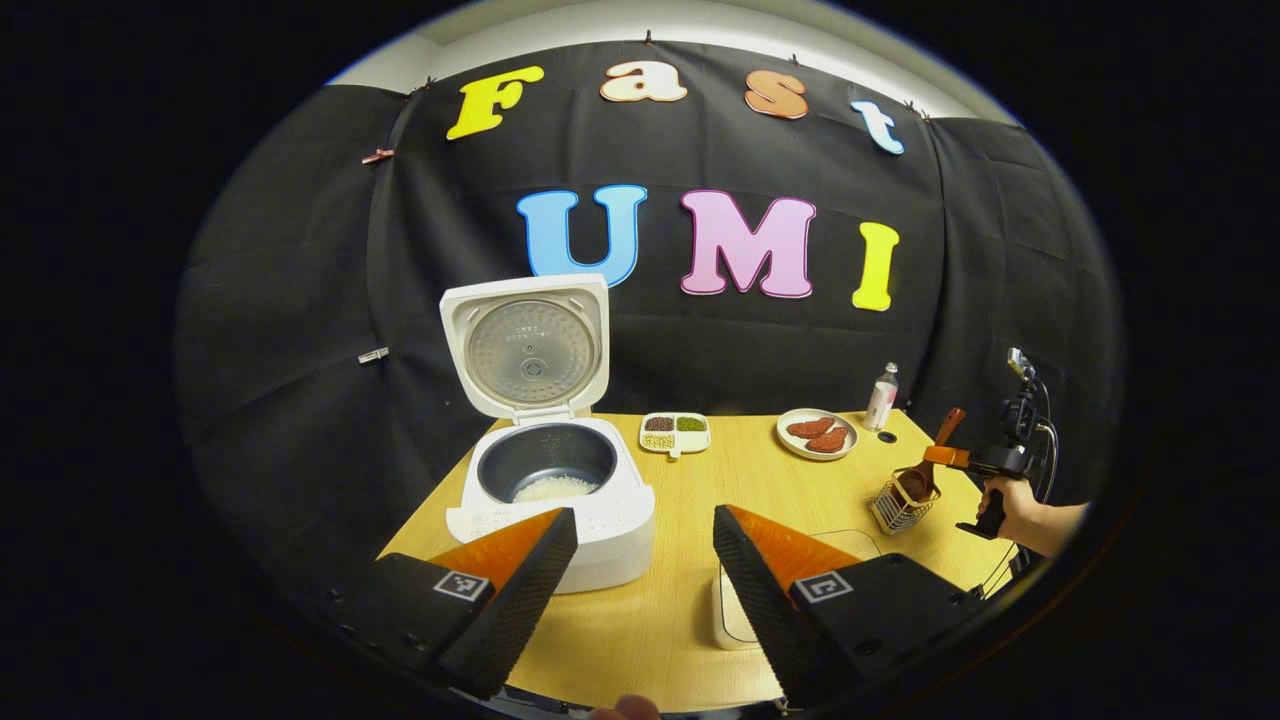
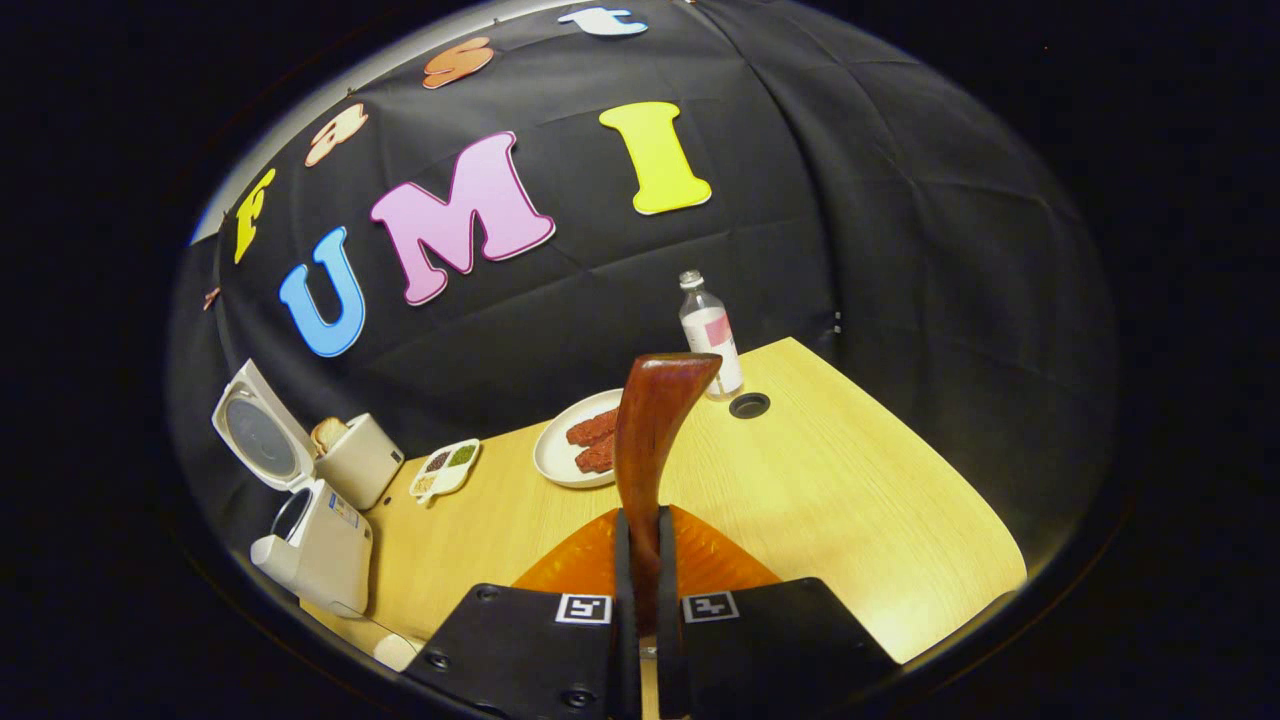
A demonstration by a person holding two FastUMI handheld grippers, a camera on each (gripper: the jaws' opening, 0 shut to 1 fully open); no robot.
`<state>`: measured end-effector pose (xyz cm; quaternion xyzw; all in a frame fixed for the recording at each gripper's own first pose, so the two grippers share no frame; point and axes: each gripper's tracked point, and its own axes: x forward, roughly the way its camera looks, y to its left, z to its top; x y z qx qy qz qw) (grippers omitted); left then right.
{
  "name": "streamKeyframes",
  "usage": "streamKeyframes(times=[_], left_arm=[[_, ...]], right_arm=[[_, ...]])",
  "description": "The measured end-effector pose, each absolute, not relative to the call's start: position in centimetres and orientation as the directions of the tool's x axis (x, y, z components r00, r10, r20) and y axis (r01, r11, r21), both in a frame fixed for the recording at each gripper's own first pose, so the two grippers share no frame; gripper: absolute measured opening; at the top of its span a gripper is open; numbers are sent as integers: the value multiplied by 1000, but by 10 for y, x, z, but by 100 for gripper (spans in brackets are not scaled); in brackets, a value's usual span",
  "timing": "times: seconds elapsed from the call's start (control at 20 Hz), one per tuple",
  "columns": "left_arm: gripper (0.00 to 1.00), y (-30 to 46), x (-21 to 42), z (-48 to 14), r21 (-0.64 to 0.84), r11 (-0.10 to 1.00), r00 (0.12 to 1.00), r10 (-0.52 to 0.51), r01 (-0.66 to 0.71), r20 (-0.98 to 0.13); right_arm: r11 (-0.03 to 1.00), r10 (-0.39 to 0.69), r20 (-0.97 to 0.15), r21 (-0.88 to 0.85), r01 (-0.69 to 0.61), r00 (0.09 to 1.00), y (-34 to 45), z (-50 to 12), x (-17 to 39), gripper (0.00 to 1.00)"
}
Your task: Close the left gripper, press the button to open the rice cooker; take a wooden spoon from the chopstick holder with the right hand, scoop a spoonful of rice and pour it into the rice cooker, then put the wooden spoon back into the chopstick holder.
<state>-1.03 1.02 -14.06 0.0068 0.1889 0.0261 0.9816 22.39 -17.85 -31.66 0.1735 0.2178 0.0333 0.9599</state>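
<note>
Wooden spoon (image 2: 648,440) clamped by its handle between the two fingers of the right gripper (image 2: 640,560), handle end rising past the fingertips in the right gripper view. From the left gripper view, spoon bowl down inside the wire chopstick holder (image 1: 897,507) near the table's right edge, handle slanting up and away. Probably light and rigid, smooth enough to twist in a loose pinch; best held mid-handle, as here, with a firm squeeze so the bowl does not swing when lifted or lowered. Holder likely light too, and apt to tip if the spoon drags on its wire rim.

Right gripper held by a hand (image 1: 1008,507) at the table's far right, wrist level, fingers pointing in toward the holder.

Left gripper (image 1: 640,560) low over the near table edge, its fingers spread wide with nothing between them, aimed toward the rice cooker (image 1: 560,500). Cooker lid (image 1: 527,345) standing upright and open, white rice (image 1: 556,488) lying in the dark inner pot.

Beyond, on the wooden table (image 1: 740,480): a small divided dish of grains (image 1: 675,433), a plate of reddish pieces (image 1: 816,433), a clear bottle (image 1: 881,396) at the back. White container (image 1: 733,610) just behind the left gripper's right finger, contents hidden.
</note>
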Motion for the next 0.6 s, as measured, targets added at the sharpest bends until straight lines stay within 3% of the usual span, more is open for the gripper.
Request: streamKeyframes(times=[0.5, 0.55, 0.6], left_arm=[[95, 10, -10, -134, 45, 998, 930, 62, -49, -362], [95, 10, -10, -131, 50, 998, 932, 62, -47, -358], [95, 11, -10, -130, 55, 997, 933, 63, -46, -355]], right_arm=[[936, 157, -422, 352, 2, 893, -171, -323, 220, 18], [937, 151, -423, 349, 7, 894, -172, -323, 219, 23], [939, 149, -423, 345, 6, 894, -173, -323, 217, 34]])
